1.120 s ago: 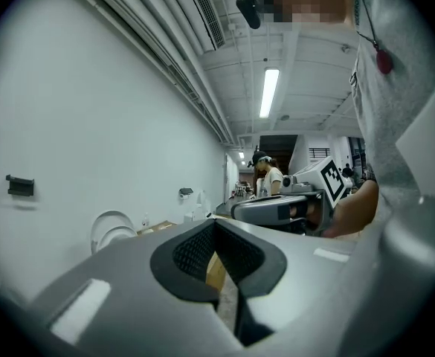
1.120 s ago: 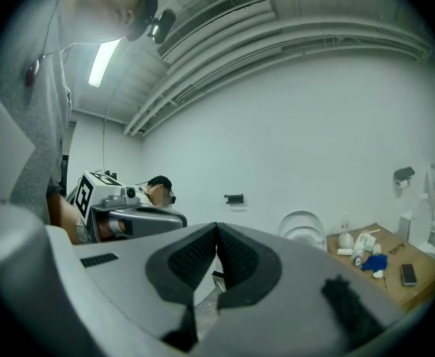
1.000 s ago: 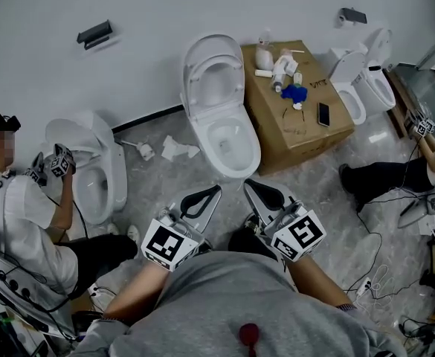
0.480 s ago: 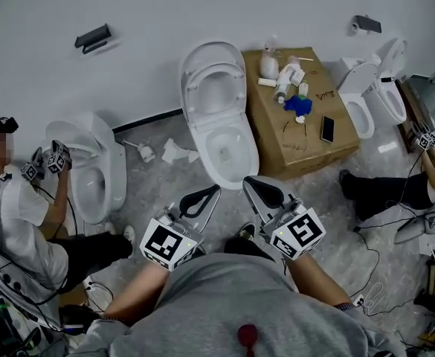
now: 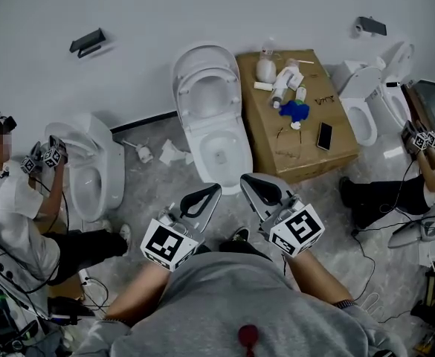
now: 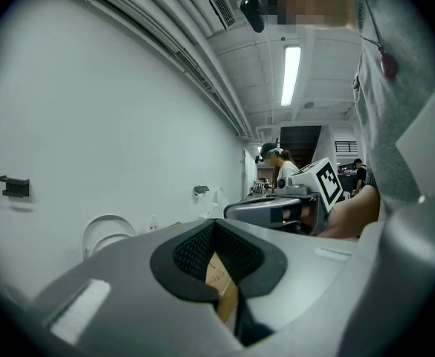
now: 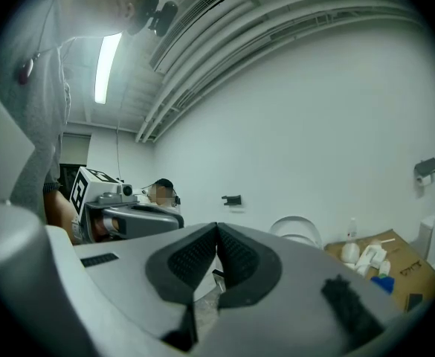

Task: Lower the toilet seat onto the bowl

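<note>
The white toilet stands against the wall ahead, its seat and lid [image 5: 204, 84] raised upright over the open bowl [image 5: 223, 155]. My left gripper [image 5: 210, 191] and right gripper [image 5: 249, 182] hover side by side in front of the bowl, short of its rim and touching nothing. Both are shut and empty. In the left gripper view the shut left gripper [image 6: 214, 224] points level, with the raised lid [image 6: 104, 233] small at the left. The right gripper [image 7: 217, 229] in its own view has its pads pressed together, and the raised lid [image 7: 299, 230] lies beyond.
A cardboard box [image 5: 306, 143] with bottles, a blue object and a phone stands right of the toilet. Crumpled paper [image 5: 171, 152] lies on the floor at its left. A person [image 5: 16, 214] crouches at another toilet [image 5: 91, 169] far left. A third toilet [image 5: 366, 103] and cables [image 5: 373, 266] lie right.
The toilet and box have drifted left in the head view and sit a little closer to both grippers. Both pairs of jaws stay shut.
</note>
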`<state>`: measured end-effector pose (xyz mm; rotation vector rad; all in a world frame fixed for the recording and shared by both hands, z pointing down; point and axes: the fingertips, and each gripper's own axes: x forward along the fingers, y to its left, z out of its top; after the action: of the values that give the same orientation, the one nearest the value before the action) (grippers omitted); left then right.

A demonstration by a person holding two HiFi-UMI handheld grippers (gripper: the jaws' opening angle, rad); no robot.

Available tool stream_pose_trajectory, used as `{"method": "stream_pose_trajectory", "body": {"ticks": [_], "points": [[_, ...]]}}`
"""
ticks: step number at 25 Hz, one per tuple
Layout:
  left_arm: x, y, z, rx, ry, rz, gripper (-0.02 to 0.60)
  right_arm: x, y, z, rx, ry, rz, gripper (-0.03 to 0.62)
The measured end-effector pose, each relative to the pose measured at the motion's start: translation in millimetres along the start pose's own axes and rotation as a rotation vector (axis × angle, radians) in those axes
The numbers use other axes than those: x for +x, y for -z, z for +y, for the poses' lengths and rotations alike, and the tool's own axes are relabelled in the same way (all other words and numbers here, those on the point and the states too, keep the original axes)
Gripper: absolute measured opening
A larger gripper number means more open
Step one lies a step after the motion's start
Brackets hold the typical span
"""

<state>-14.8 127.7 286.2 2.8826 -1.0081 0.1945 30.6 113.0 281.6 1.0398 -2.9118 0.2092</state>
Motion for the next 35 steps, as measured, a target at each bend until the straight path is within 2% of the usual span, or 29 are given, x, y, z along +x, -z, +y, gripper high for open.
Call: {"method": "stream_pose_trajectory", "body": {"ticks": [7,13,25,35], "points": [[24.5,1.2,-2.2,0.003,-0.013,0.006,0.009,-5.9,0.8,-23.7,-0.013,-0.016,0.007,0.014],[41.0,5.3,13.9,-0.01,-0.029,0.009,0.009,5.0,5.5,-43.2,-0.017,-0.03,0.028,0.014],[84.3,6.6,80.9,-0.01,-0.007,0.0,0.009,59.9,9.6,-91.0,-0.035,-0.024,0.065,0.014],[116.8,6.6,163.0,-0.025,0.003,0.009,0.009,130.0,2.9,-138.6,-0.031,0.003,0.077,0.014]]}}
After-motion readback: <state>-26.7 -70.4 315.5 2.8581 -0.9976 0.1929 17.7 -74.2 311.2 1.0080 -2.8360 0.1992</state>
